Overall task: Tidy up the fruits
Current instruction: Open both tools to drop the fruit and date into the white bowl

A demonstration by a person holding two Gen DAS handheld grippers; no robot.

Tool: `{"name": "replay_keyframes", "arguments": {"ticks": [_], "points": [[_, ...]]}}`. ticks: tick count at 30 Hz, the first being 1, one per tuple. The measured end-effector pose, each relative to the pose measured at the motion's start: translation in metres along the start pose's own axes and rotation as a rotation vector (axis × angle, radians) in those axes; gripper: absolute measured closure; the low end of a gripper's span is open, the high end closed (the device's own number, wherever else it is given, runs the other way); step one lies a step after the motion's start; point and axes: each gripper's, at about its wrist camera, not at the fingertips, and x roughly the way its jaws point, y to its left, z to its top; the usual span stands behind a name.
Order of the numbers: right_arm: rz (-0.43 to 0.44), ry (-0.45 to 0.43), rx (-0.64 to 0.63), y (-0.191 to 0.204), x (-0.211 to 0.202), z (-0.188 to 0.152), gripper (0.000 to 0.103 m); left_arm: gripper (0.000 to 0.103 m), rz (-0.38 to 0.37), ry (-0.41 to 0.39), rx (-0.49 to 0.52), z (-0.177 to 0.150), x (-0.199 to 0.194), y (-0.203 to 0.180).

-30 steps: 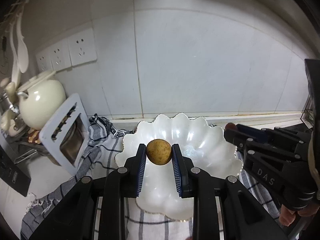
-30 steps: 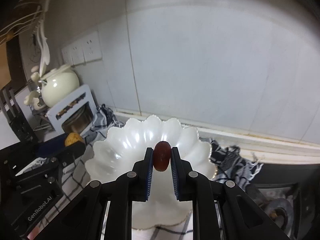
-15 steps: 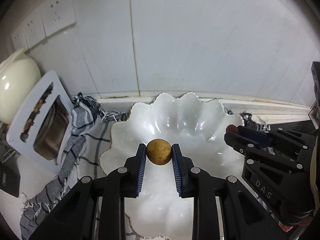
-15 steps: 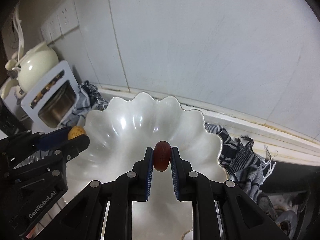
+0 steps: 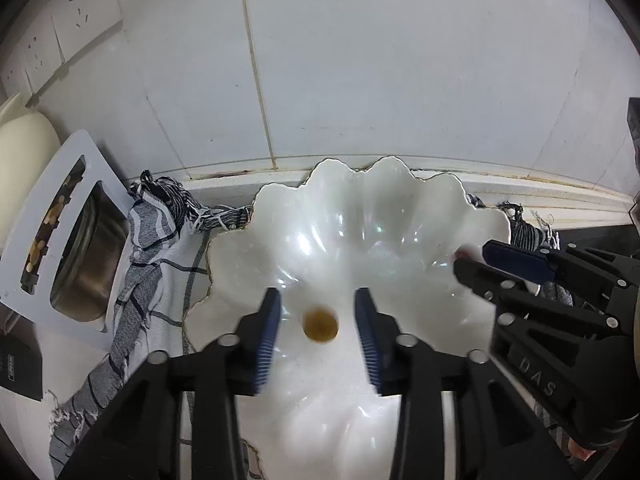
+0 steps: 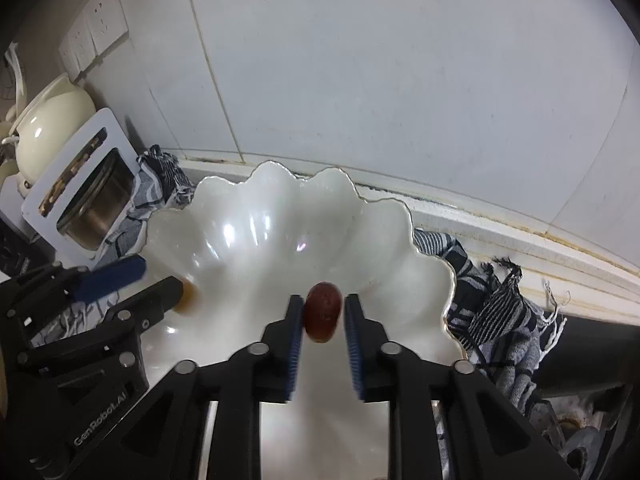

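Note:
A white scalloped bowl [image 5: 360,216] sits on a striped cloth against the tiled wall. My left gripper [image 5: 318,320] is open above the bowl. The round yellow-brown fruit [image 5: 320,324] is blurred between its spread fingers, free of both pads. It also shows in the right wrist view [image 6: 188,294] beside the left gripper [image 6: 156,280]. My right gripper [image 6: 322,312] hangs over the bowl [image 6: 280,208] with a dark red oval fruit [image 6: 323,312] between its fingers; the jaws have widened and a gap shows beside the fruit. The right gripper also shows in the left wrist view [image 5: 476,258].
A striped cloth [image 5: 152,248] lies under the bowl. A white rack with a metal pot [image 5: 72,248] and a cream teapot [image 6: 48,128] stand at the left. Wall sockets [image 5: 80,8] are at the upper left. A dark stove surface [image 6: 580,352] lies to the right.
Both grippers came closer down over the bowl. The left gripper opened and let go of the yellow-brown fruit, which drops. The right gripper's jaws widened around the red fruit.

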Motion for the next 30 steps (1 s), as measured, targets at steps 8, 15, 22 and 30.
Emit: {"name": "replay_keyframes", "arguments": {"ticks": [8,15,22,30], "points": [[-0.011,-0.025,0.022,-0.007,-0.017,-0.009,0.068,0.047,0.017,-0.037,-0.021,-0.003,-0.023,0.006],[-0.032,-0.098,0.005,-0.004,-0.054,-0.027,0.068,0.04,0.043,-0.107,-0.037,-0.021,-0.06,0.009],[-0.033,-0.178,0.006,0.001,-0.096,-0.05,0.06,0.03,0.082,-0.185,-0.033,-0.044,-0.101,0.006],[-0.04,-0.263,-0.013,0.014,-0.14,-0.077,0.054,0.026,0.082,-0.256,-0.02,-0.073,-0.146,0.004]]}}
